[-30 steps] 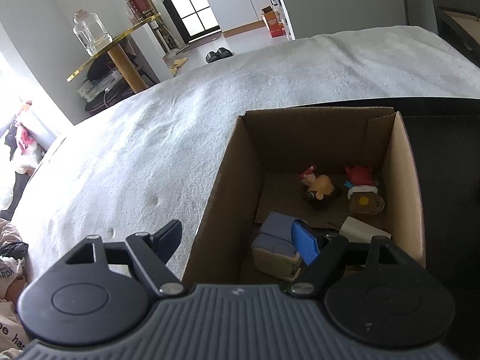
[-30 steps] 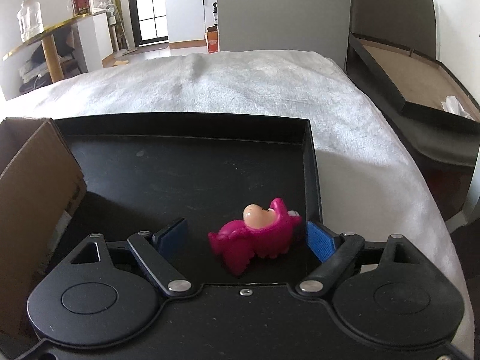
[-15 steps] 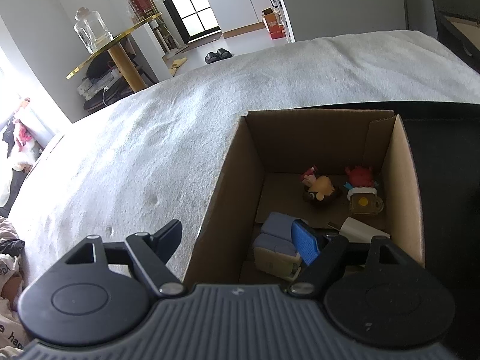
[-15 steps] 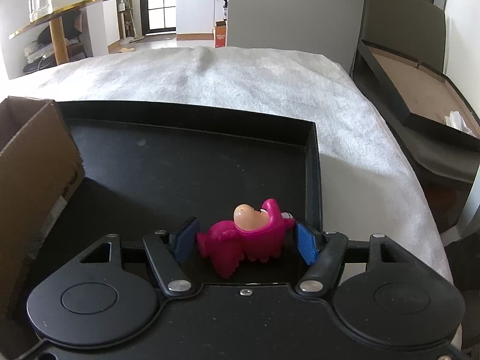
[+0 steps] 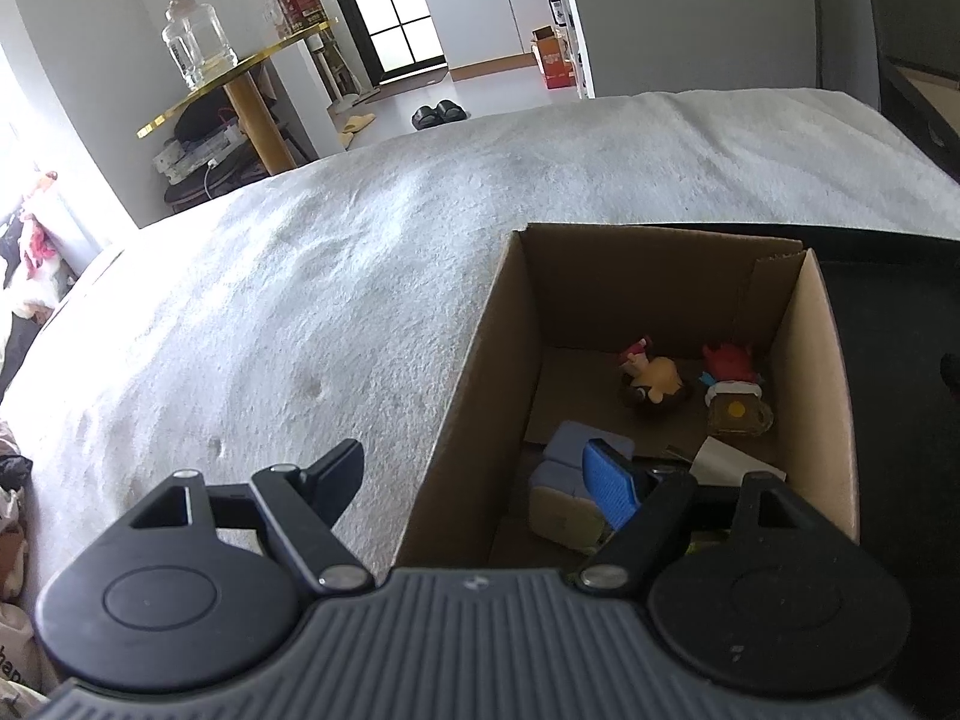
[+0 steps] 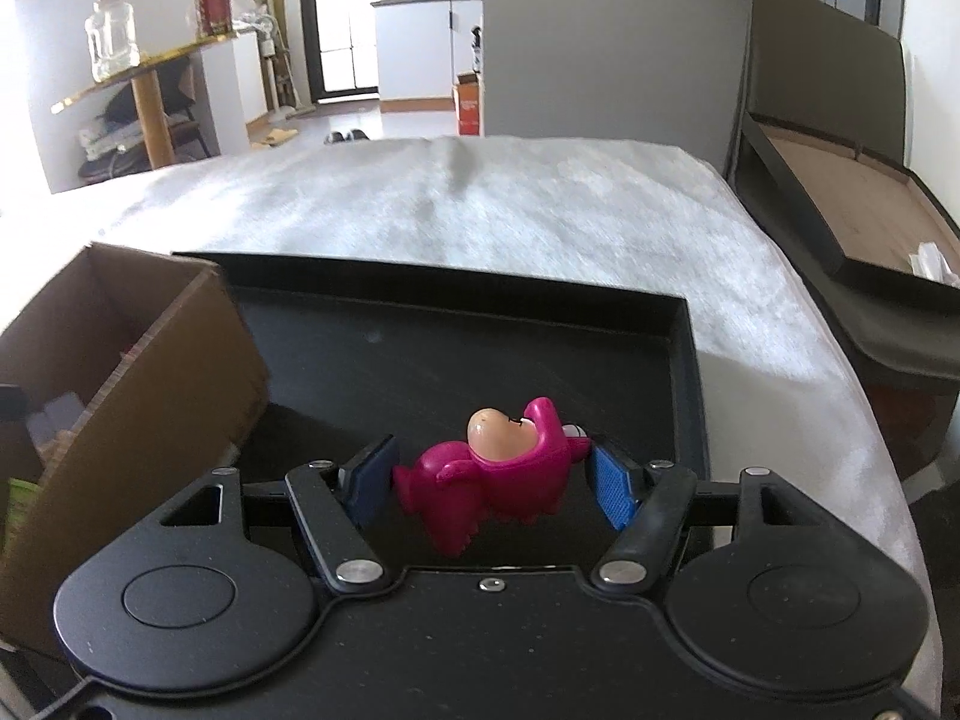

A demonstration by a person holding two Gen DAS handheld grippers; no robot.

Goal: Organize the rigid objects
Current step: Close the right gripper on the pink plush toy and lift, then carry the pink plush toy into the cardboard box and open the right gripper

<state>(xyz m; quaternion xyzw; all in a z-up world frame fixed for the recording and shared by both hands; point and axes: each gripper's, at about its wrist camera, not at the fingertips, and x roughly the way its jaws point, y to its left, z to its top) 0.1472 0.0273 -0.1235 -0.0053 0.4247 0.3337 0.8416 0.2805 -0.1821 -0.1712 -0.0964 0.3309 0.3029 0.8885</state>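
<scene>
Pink toy figure (image 6: 498, 474) sits clamped between the blue pads of the right gripper (image 6: 493, 483), one pad at each flank, lifted above the floor of the black tray (image 6: 456, 354). Tray lies on a white blanket (image 6: 480, 210), with a cardboard box (image 5: 810, 384) just beside it at its left edge. Left gripper (image 5: 474, 474) hangs with jaws spread wide, holding nothing; one finger is outside the near left wall of the box, the other inside over its contents. Within the box: a brown-haired figurine (image 5: 654, 381), a red-topped figurine (image 5: 735, 390), and a pale blue-and-cream blocky piece (image 5: 564, 492) nearest the gripper.
</scene>
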